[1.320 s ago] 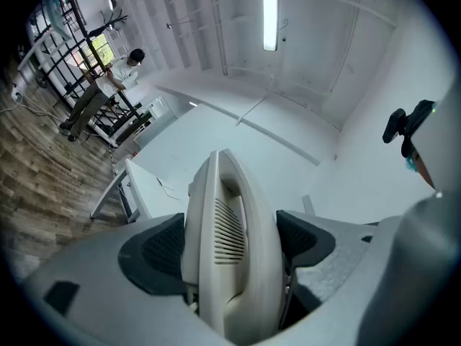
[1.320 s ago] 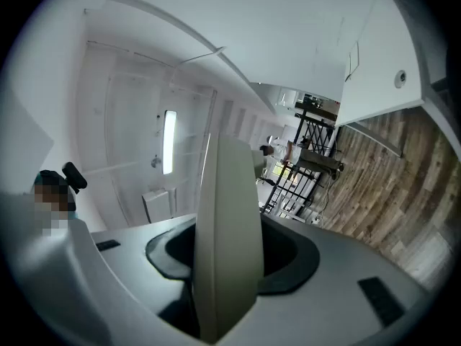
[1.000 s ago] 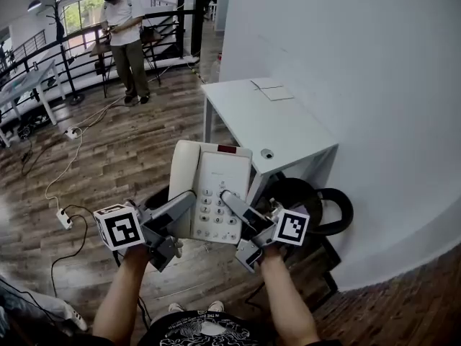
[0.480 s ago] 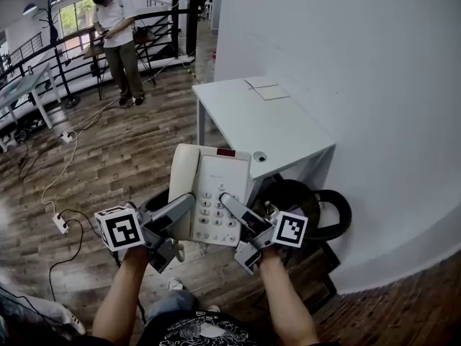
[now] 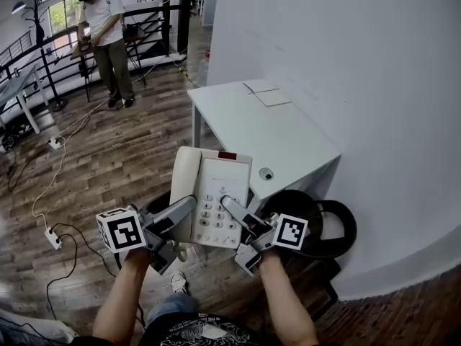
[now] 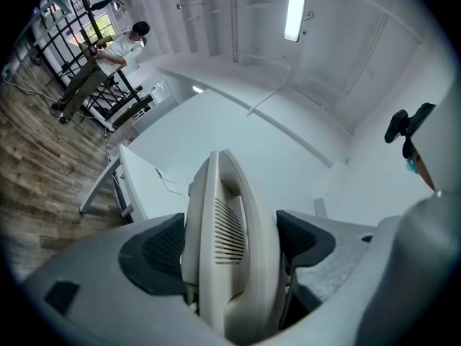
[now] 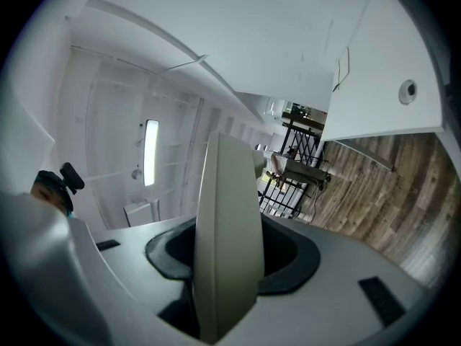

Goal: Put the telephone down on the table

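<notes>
A cream desk telephone (image 5: pixel 216 193) with its handset on the left and a keypad hangs in the air, held level between both grippers. My left gripper (image 5: pixel 189 202) is shut on its handset side (image 6: pixel 229 251), the dark pads pressing both faces. On the keypad side, my right gripper (image 5: pixel 229 202) is shut on the telephone's thin edge (image 7: pixel 227 244). The white table (image 5: pixel 274 132) stands just beyond the telephone, against the white wall, with the telephone's far end near its front corner.
A paper sheet (image 5: pixel 266 94) lies at the table's far end and a cable hole (image 5: pixel 267 173) near its front. Black rings (image 5: pixel 317 218) lie on the floor by the table. A person (image 5: pixel 104 42) stands far left by a black railing. Cables and a power strip (image 5: pixel 47 236) lie on the wood floor.
I have walked forward with the telephone held in both grippers; the table has come nearer and sits more to the left in view. Both grips are unchanged.
</notes>
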